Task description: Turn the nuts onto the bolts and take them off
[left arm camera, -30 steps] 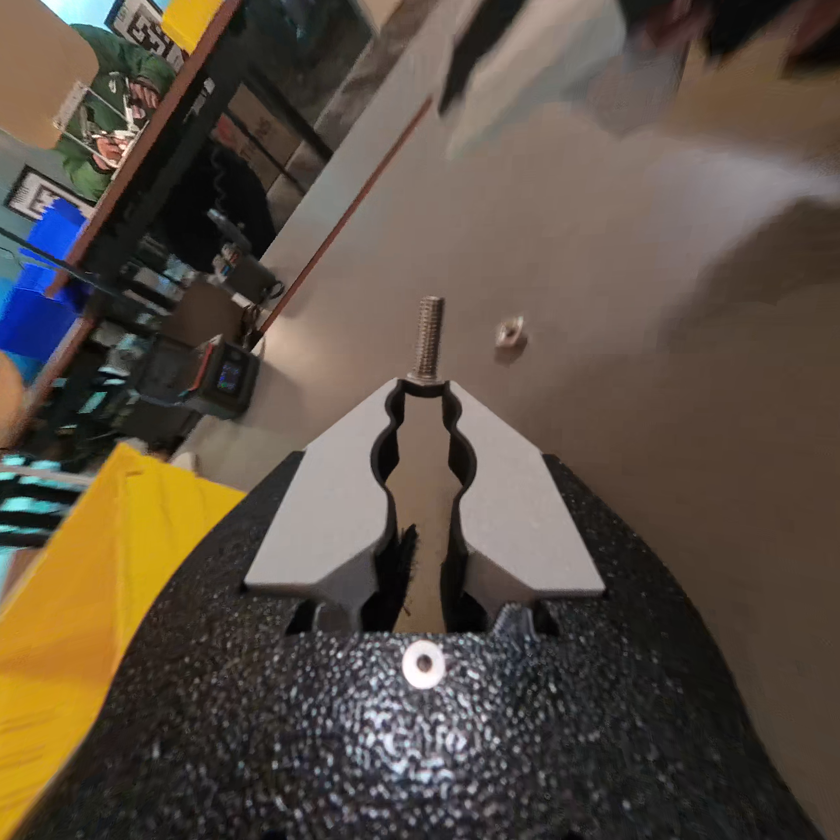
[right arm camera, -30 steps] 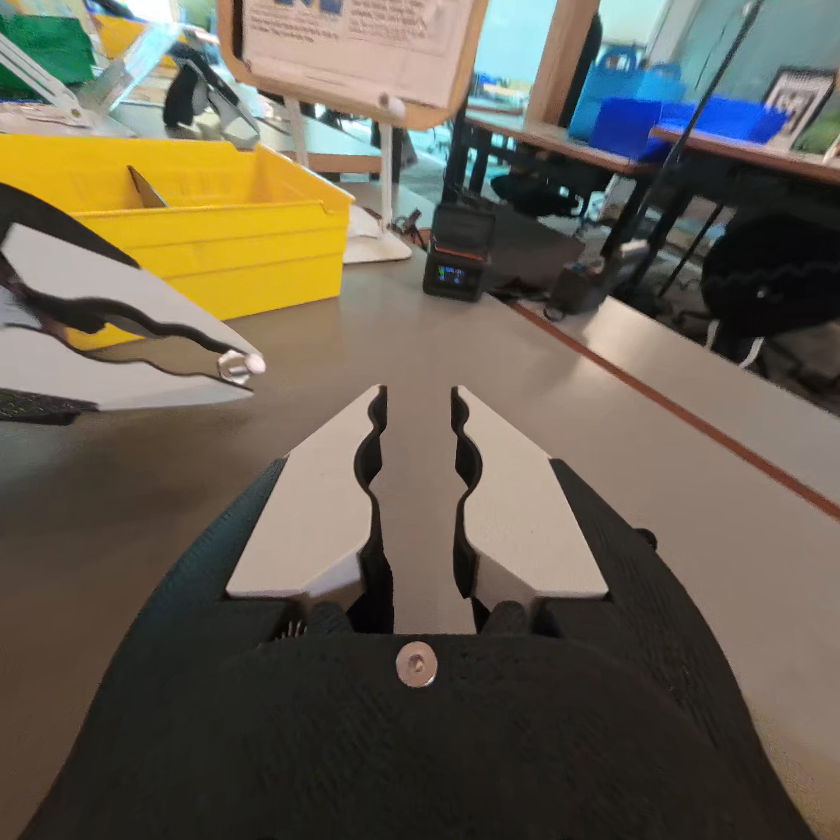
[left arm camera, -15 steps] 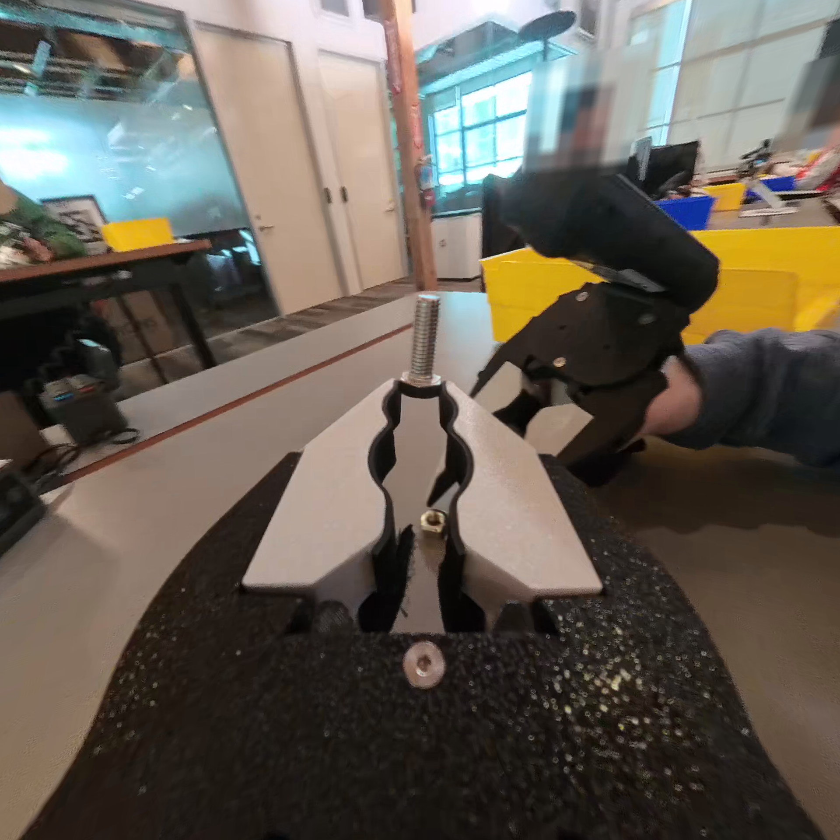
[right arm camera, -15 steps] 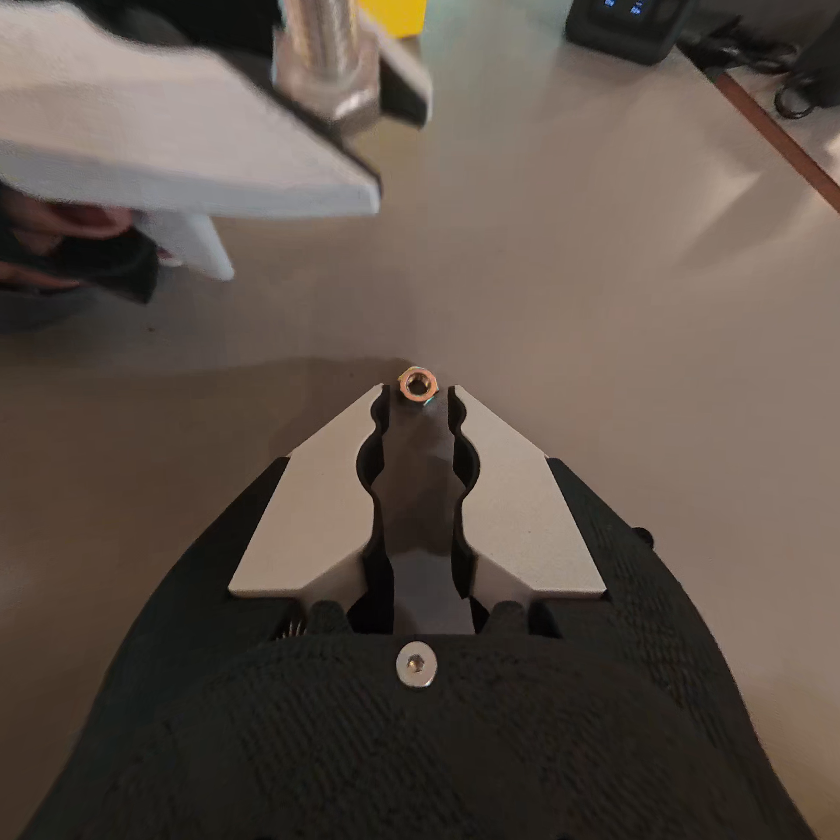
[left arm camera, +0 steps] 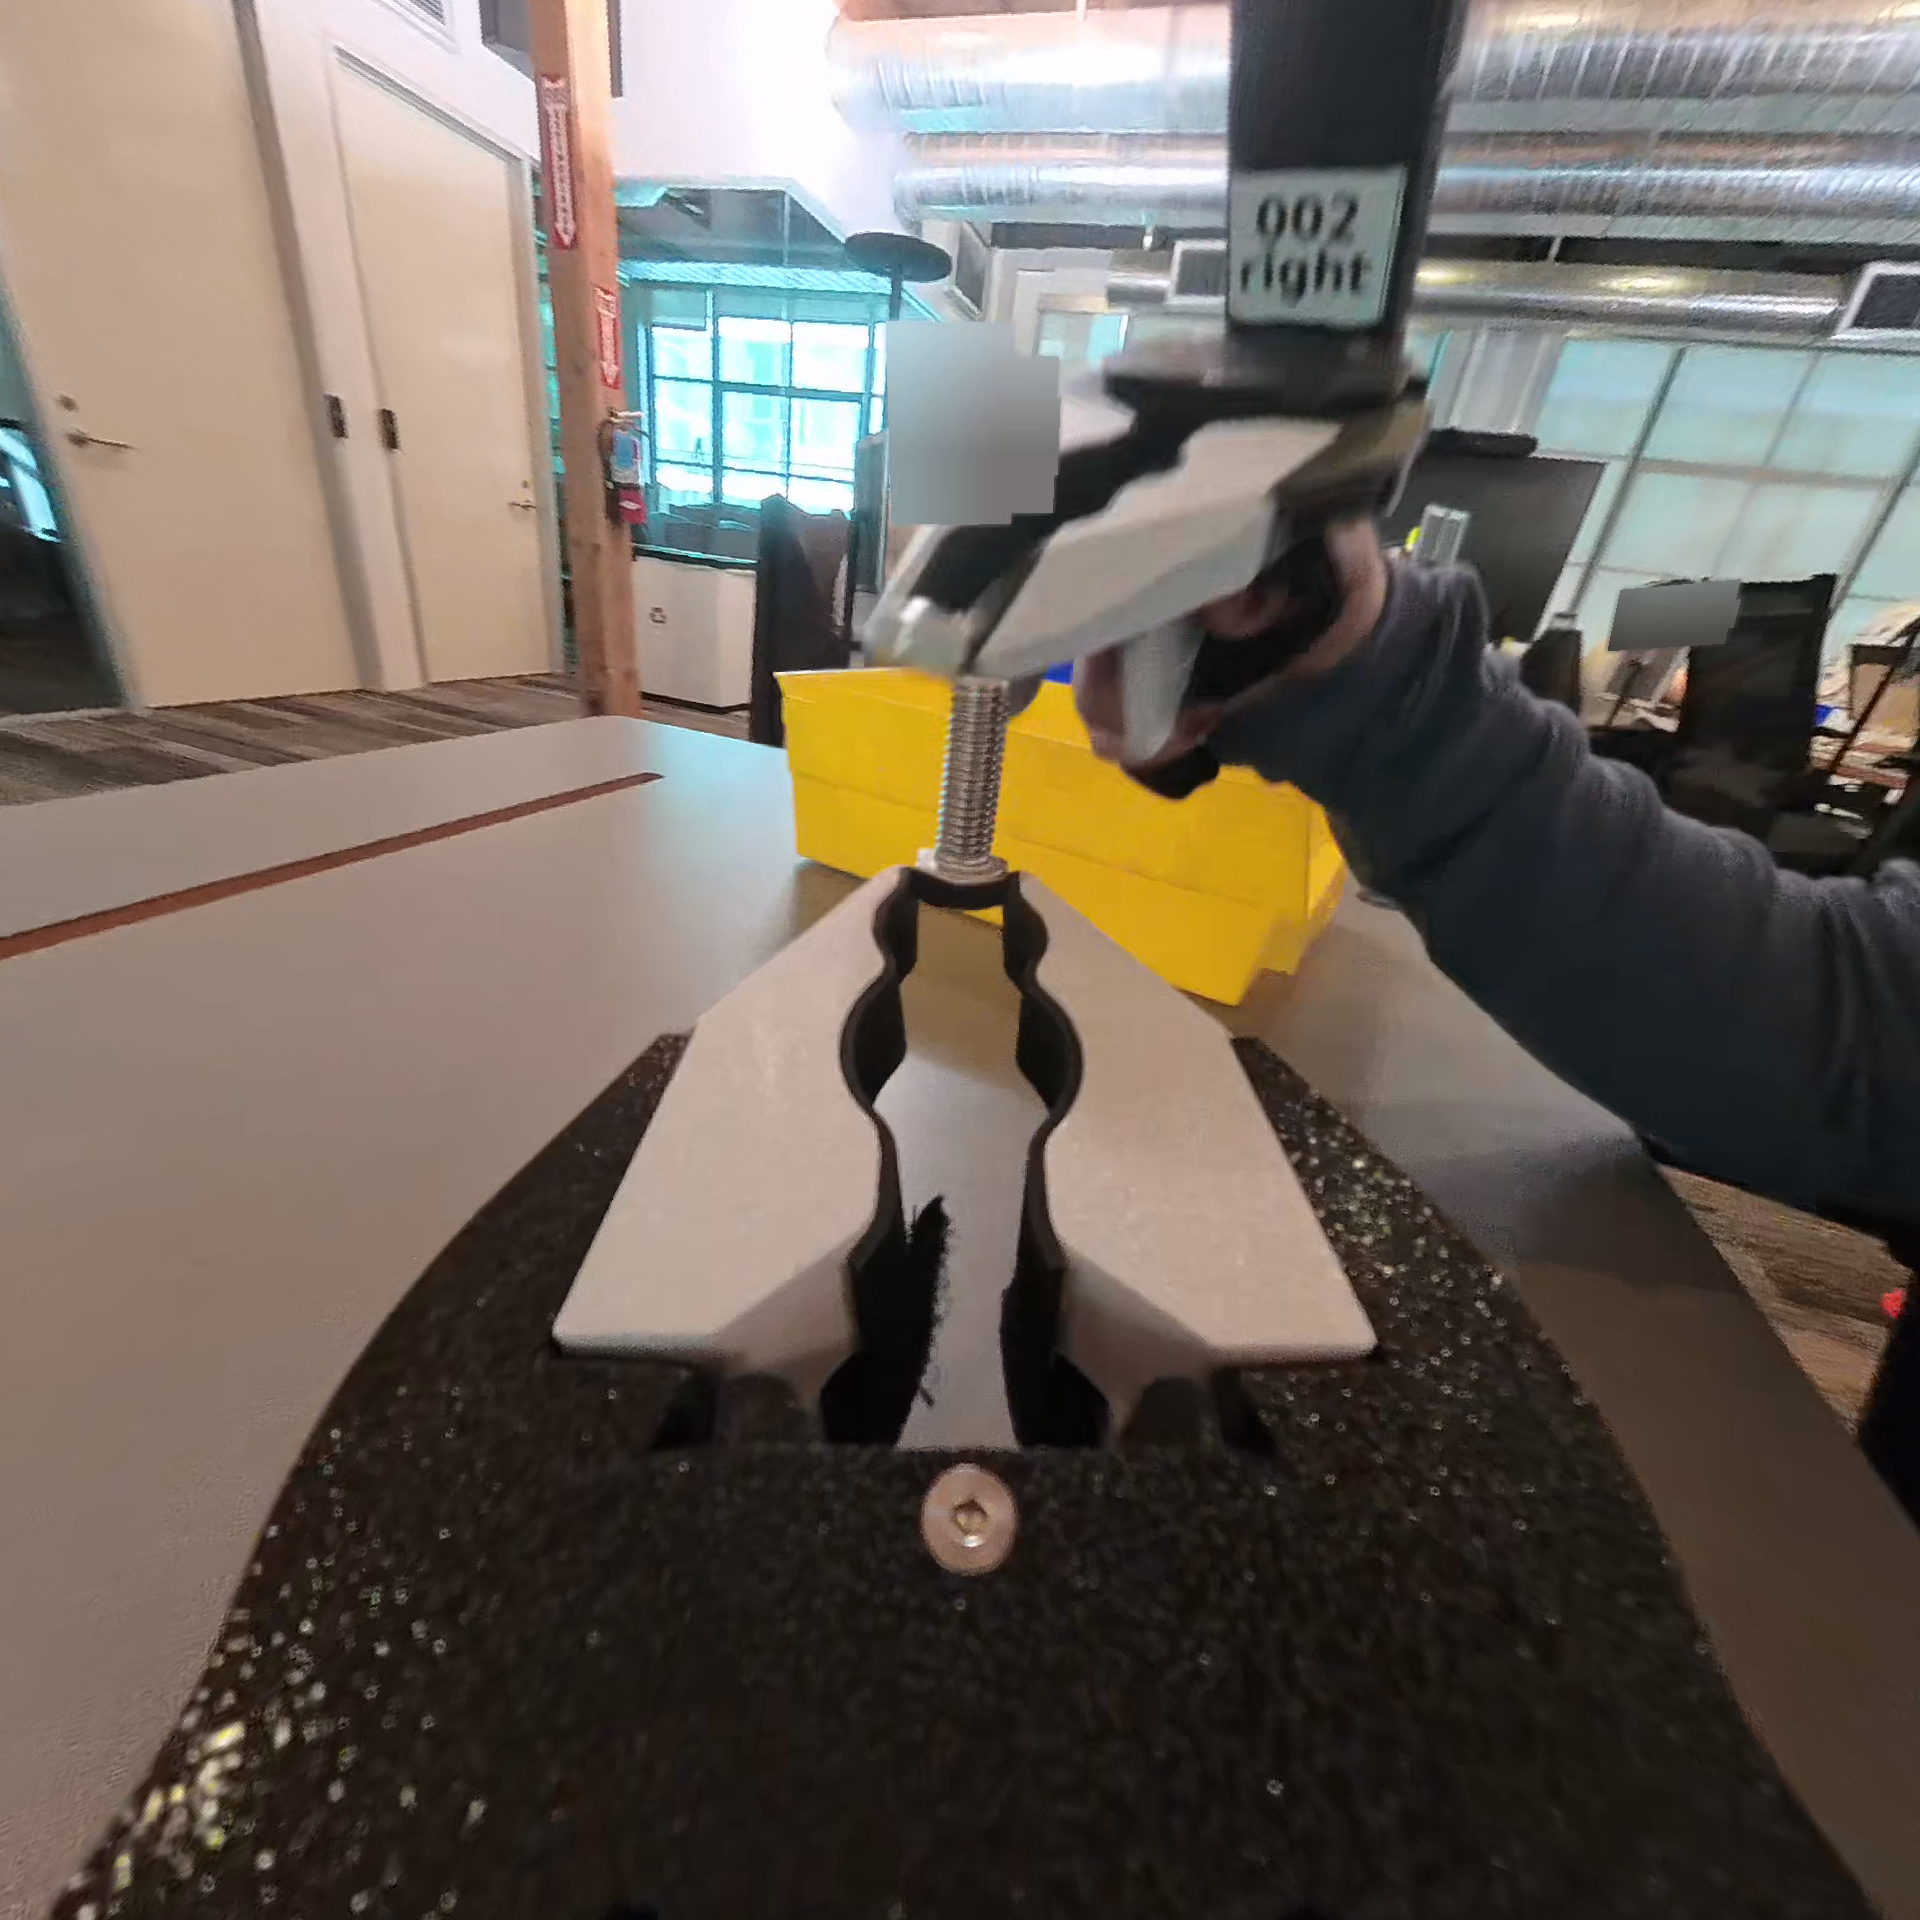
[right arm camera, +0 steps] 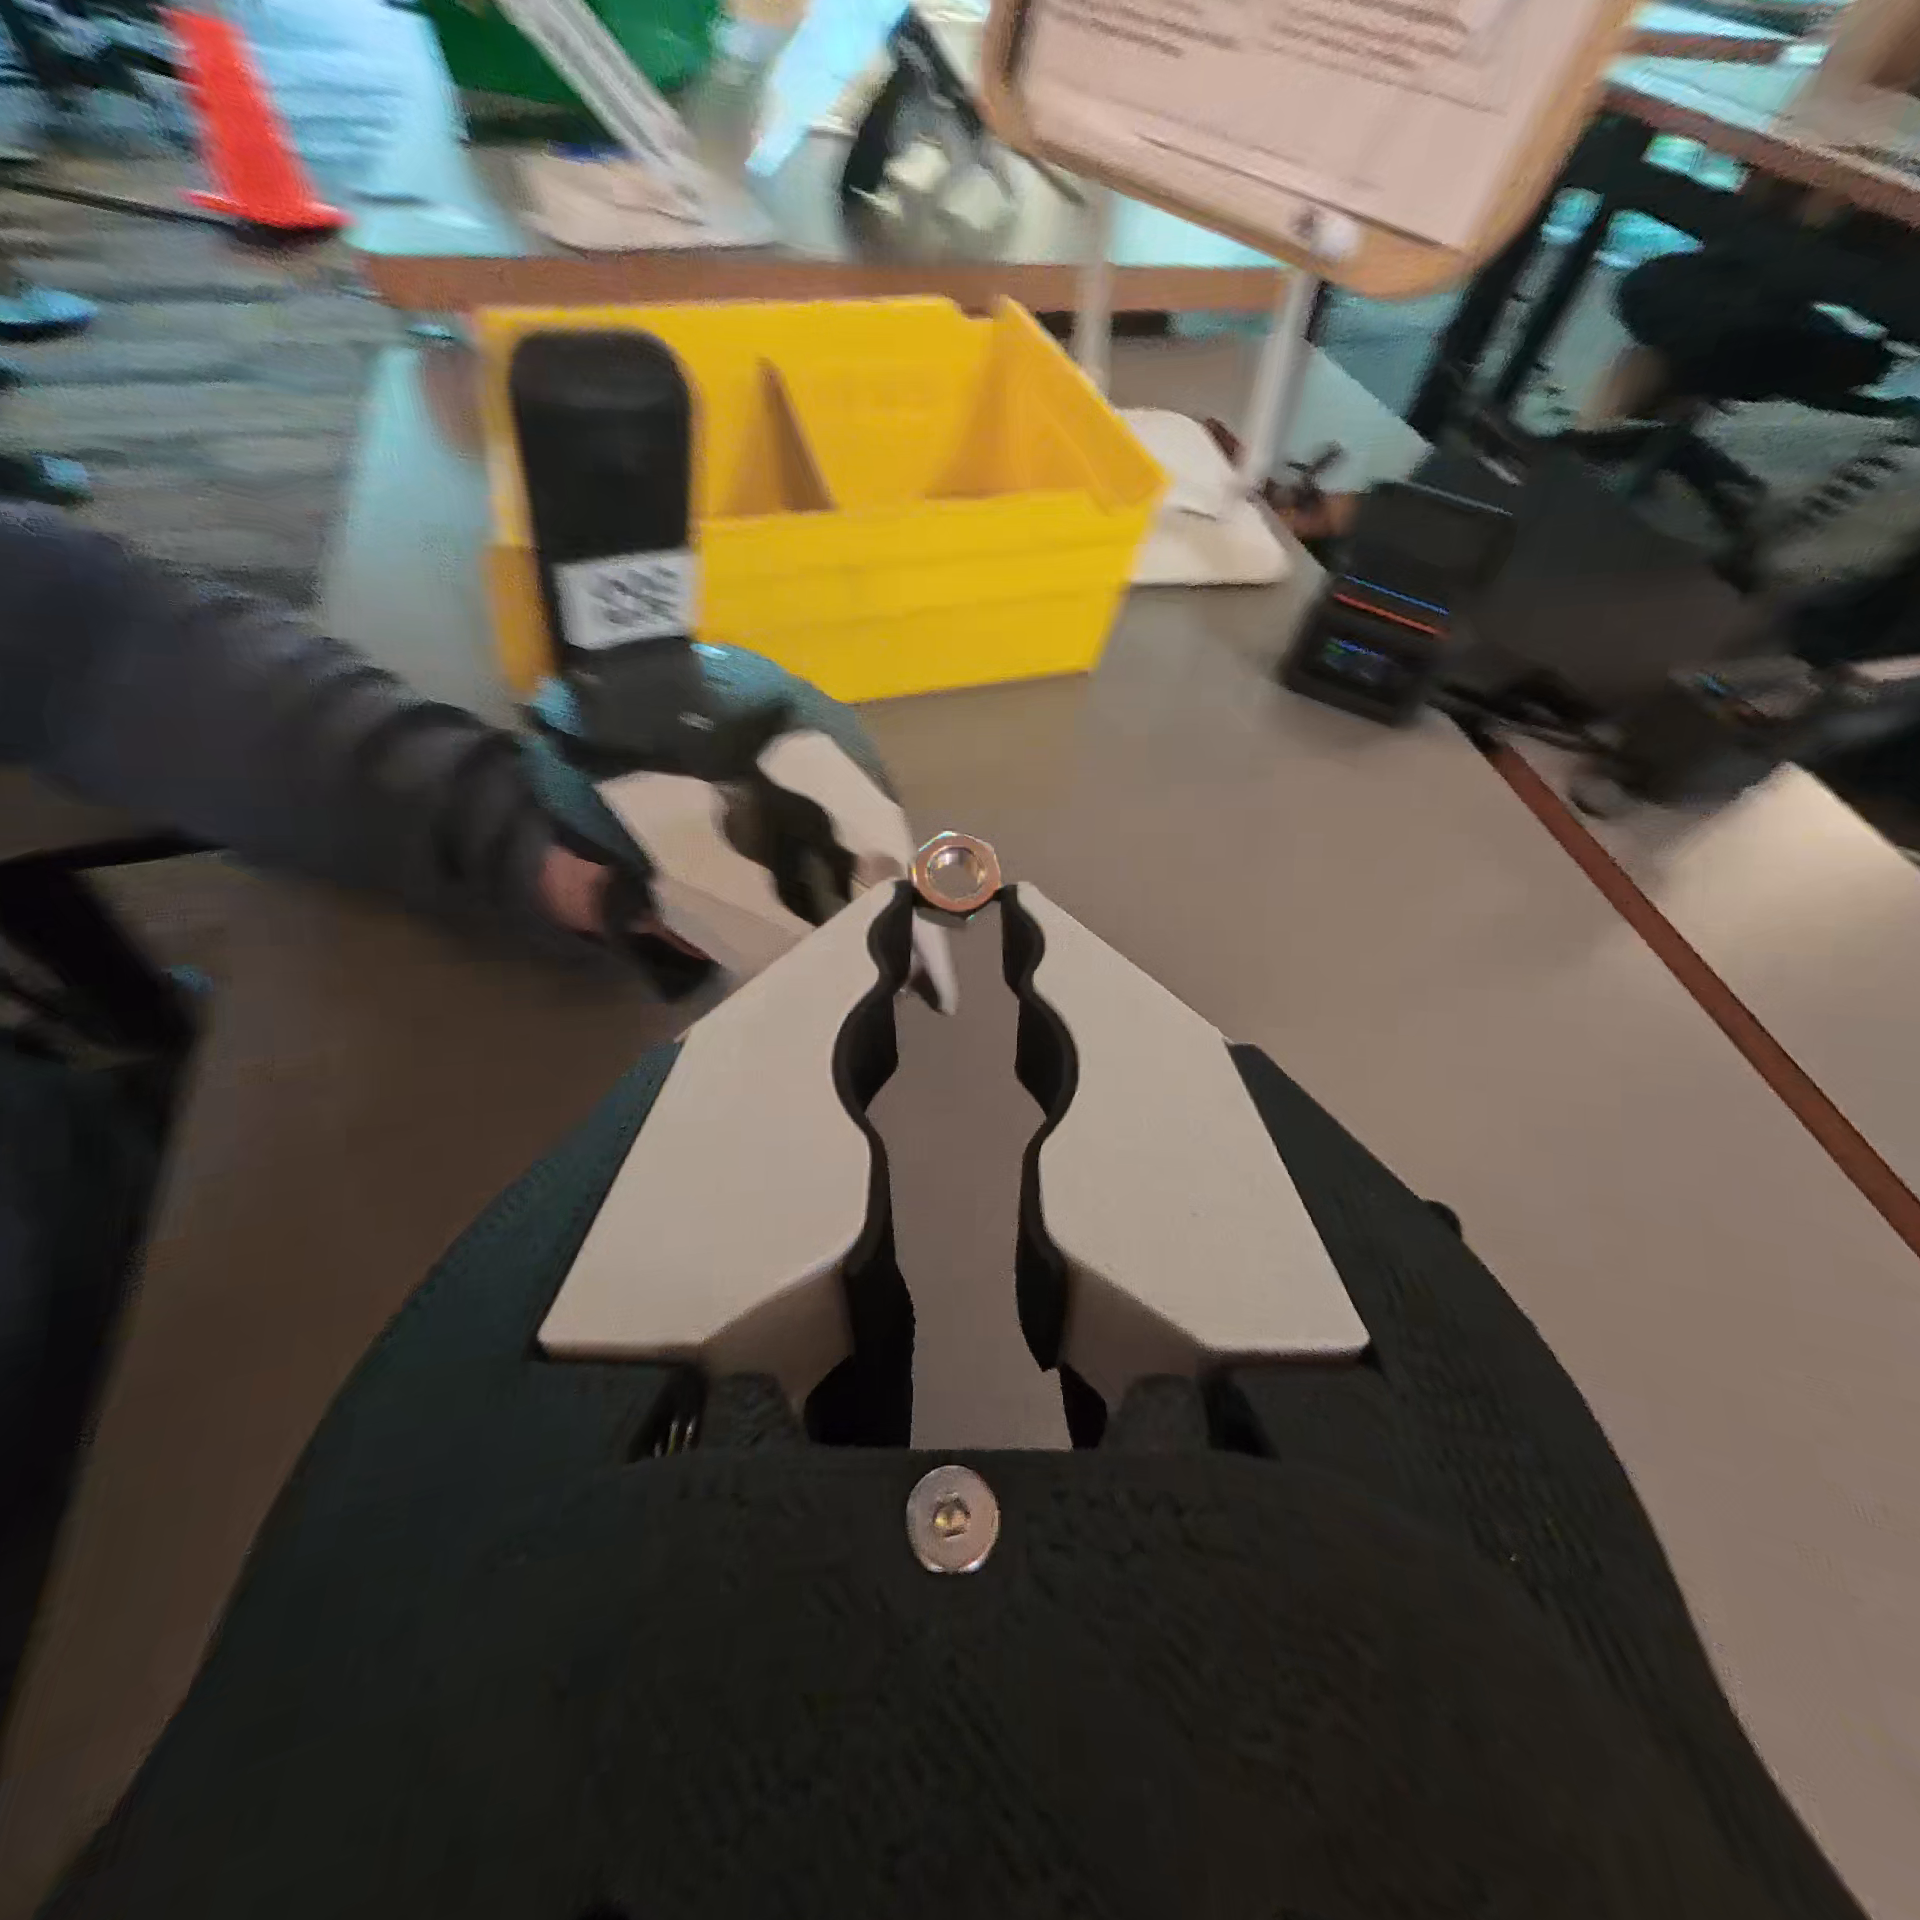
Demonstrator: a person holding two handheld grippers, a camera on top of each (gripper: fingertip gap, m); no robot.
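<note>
Bolt [left arm camera: 970,769] stands thread-up with its head clamped in your left gripper [left arm camera: 958,891] so the shank stays put — right gripper [right arm camera: 954,900], clamped on the nut [right arm camera: 954,871], sits at the thread tip, hole facing down the shank, looks ready to spin on.

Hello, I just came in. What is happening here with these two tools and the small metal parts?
A person works with two tools at a grey table. The left hand-held gripper is shut on the head of a bolt and holds it upright. The right hand-held gripper is shut on a nut and has it right at the top of the bolt. Whether the threads have caught cannot be seen. A yellow bin stands behind.
</note>
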